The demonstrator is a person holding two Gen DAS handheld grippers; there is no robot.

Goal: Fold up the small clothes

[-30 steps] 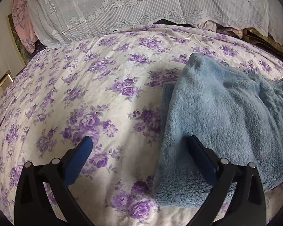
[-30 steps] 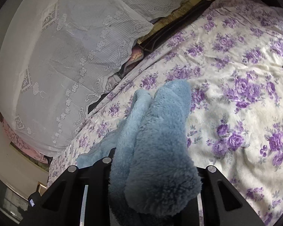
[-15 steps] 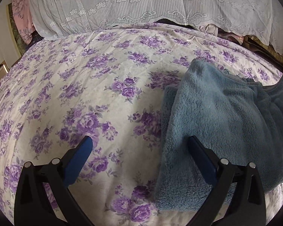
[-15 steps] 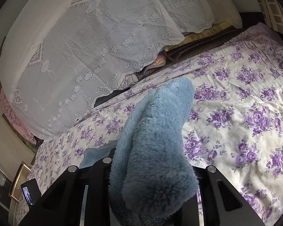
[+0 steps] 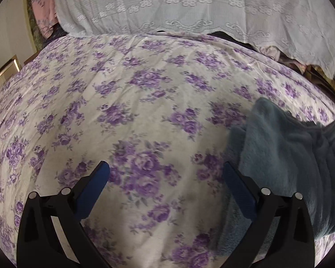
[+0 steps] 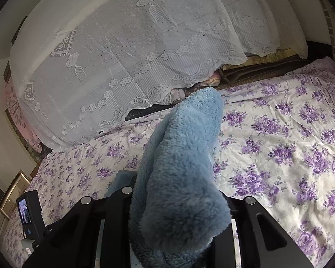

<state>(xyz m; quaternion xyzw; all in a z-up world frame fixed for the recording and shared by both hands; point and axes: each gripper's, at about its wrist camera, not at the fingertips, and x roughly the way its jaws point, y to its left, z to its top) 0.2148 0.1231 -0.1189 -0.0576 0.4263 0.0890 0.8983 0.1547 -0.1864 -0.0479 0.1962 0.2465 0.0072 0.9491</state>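
We had the soft, fluffy blue fleece garment (image 6: 185, 178) pinched in our right tongs (image 6: 178, 234). A thick bunched fold of it stood up between the jaws and blocked most of that camera's forward view. The rest of the garment (image 5: 290, 160) trailed down onto the bed's white quilt with purple flowers (image 5: 145, 111), lying at the right edge of the left wrist view with at least one layer doubled over another.

Our left tongs (image 5: 165, 183) were spread wide and held nothing. They hung above bare quilt, with the right-hand blue pad (image 5: 239, 192) just beside the garment's near edge; whether it touched the pile we could not tell.

The main risk, as we judged it, lay in the one-sided hold. With only one bunched grip, the heavy pile could drag the free part along the quilt and pull the lower layers out of line, spoiling the fold. The plush fabric looked thick and slippery enough to creep out of the right tongs if we swung it quickly.

A second risk was the left tongs closing on quilt cloth along with the fleece, since both were soft and lay flush together.

The bunched fold also hid where the edge would land, so a blind placement could come down crooked.
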